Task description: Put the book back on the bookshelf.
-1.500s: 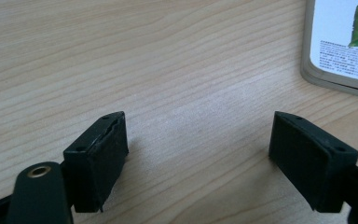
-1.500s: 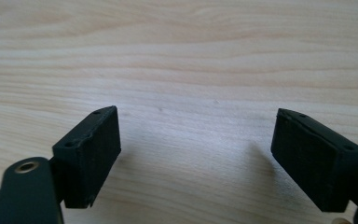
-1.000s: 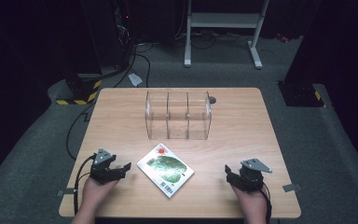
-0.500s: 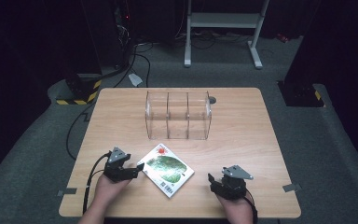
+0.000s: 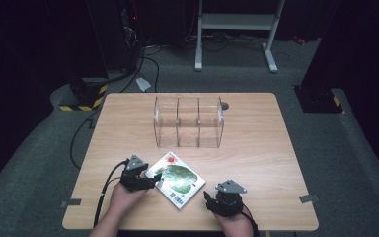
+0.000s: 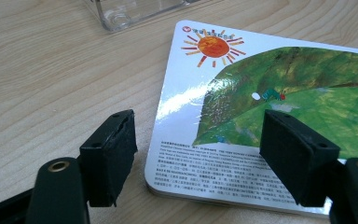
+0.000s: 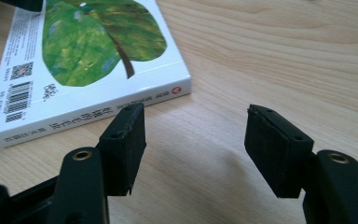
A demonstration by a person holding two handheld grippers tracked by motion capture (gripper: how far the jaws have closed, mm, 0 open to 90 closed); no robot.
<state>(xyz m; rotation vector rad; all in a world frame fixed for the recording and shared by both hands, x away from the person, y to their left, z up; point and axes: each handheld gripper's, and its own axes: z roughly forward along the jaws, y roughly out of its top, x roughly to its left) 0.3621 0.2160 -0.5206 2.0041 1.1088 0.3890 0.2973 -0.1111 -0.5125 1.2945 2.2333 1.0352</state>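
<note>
A picture book point(image 5: 175, 180) with a green leaf and an orange sun on its cover lies flat near the table's front edge. My left gripper point(image 5: 149, 181) is at the book's left corner. In the left gripper view its jaws point(image 6: 200, 135) stand open and have just been closing, with the book's corner point(image 6: 261, 84) lying between them and no pad touching it. My right gripper point(image 5: 208, 200) sits just right of the book's near corner. Its jaws point(image 7: 196, 121) are open and have also been closing, over bare wood, with the book's spine point(image 7: 88, 51) ahead to the left.
A clear three-compartment box point(image 5: 188, 122) stands at the middle of the wooden table point(image 5: 128, 123), beyond the book; its corner point(image 6: 121, 11) shows in the left gripper view. A small dark disc point(image 5: 225, 105) lies behind it. Cables and a metal stand are on the floor beyond.
Both hands have moved inward toward the book: the left gripper to the right up to its left corner, the right gripper to the left toward its near corner.
</note>
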